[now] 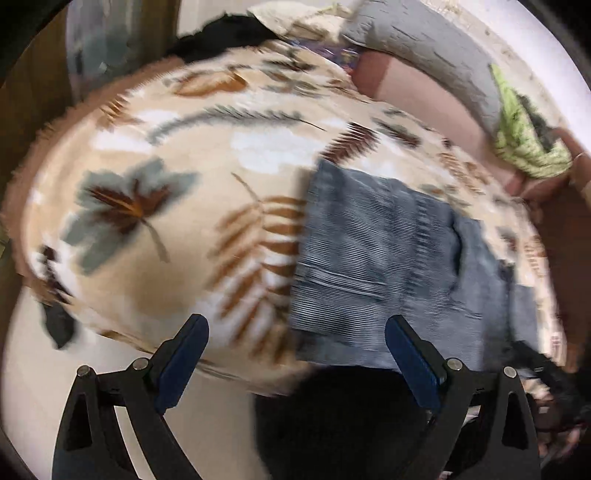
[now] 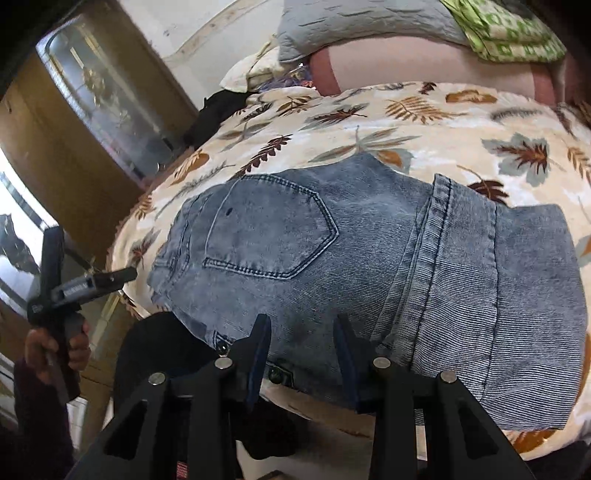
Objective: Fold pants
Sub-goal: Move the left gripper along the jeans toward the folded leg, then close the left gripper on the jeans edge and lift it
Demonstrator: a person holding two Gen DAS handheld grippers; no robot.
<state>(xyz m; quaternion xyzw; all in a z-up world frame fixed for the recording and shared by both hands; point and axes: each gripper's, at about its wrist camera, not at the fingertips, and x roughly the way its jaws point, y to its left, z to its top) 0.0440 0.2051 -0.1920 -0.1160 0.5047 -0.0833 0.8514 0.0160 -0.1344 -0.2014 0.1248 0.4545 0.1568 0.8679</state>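
Observation:
The blue denim pants (image 2: 369, 258) lie folded into a compact stack on the leaf-patterned blanket (image 2: 369, 122), back pocket (image 2: 273, 229) facing up. My right gripper (image 2: 303, 321) hovers over the near edge of the stack, by the waistband rivets. Its jaws stand partly apart and no cloth is pinched between them. In the blurred left wrist view the pants (image 1: 388, 258) lie ahead and to the right. My left gripper (image 1: 295, 325) is wide open and empty above the blanket's near edge (image 1: 166, 221). In the right wrist view, a hand (image 2: 55, 343) holds the left tool off the bed's left side.
A grey pillow (image 2: 362, 22), a pink bolster (image 2: 424, 62) and a green patterned cloth (image 2: 509, 33) lie at the bed's far end. A black garment (image 2: 218, 110) lies at the far left corner. A wooden cabinet with a glass door (image 2: 103, 103) stands left. Dark fabric (image 2: 162, 354) is below the bed edge.

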